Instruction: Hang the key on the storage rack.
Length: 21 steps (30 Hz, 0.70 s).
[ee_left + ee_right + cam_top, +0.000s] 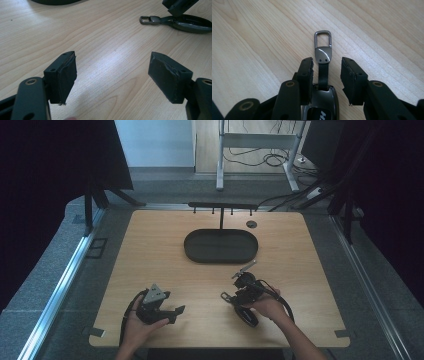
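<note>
The right gripper straddled the key fob on the table, jaws parted, not pinching. The left gripper stood spread wide, empty.

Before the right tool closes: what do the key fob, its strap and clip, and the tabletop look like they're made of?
Key fob: glossy dark shell, probably plastic or coated metal, judging by its sheen.
Strap: matte black band, likely leather or rubber.
Clip: grey metal by the look of it, with a bright glint and two rivets.
Tabletop: pale wood grain, smooth; possibly laminate.
</note>
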Motion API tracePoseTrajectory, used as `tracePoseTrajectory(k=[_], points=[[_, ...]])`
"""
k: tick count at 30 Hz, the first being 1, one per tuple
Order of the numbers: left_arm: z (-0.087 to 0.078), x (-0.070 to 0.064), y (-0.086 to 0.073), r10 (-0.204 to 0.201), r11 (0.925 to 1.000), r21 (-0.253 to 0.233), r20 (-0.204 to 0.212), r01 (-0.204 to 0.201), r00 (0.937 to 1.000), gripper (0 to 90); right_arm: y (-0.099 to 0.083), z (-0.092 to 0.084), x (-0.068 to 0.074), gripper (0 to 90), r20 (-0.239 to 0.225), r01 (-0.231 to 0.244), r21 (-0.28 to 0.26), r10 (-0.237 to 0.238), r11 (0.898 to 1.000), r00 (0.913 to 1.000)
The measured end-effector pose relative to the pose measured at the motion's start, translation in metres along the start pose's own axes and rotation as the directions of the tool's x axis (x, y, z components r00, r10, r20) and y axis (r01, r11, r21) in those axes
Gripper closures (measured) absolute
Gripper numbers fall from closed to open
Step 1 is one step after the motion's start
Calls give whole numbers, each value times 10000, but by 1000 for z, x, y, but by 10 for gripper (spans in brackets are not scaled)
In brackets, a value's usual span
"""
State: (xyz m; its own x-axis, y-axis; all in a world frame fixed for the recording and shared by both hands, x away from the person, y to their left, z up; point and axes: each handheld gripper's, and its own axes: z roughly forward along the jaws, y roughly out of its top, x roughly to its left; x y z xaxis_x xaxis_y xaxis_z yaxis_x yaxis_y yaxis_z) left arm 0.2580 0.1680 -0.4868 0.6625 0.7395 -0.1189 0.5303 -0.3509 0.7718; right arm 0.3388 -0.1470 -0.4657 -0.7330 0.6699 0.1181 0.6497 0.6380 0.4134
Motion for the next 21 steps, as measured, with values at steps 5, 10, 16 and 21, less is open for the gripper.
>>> tracePoseTrajectory(k=[5,10,16,21], points=[[1,1,-1,5,10000,54,-6,-5,10000,232,1,4,0,627,21,21,144,-21,9999,10000],[1,1,-1,0,10000,35,-19,0,10000,232,2,7,1,631,33,0,344,-1,9994,10000],[2,0,-1,20,10000,68,-18,-20,10000,233,3,11,2,631,70,82,497,-86,9987,9999],[2,-1,0,47,10000,84,37,-47,10000,233,4,14,4,636,122,53,639,-61,9979,9999]])
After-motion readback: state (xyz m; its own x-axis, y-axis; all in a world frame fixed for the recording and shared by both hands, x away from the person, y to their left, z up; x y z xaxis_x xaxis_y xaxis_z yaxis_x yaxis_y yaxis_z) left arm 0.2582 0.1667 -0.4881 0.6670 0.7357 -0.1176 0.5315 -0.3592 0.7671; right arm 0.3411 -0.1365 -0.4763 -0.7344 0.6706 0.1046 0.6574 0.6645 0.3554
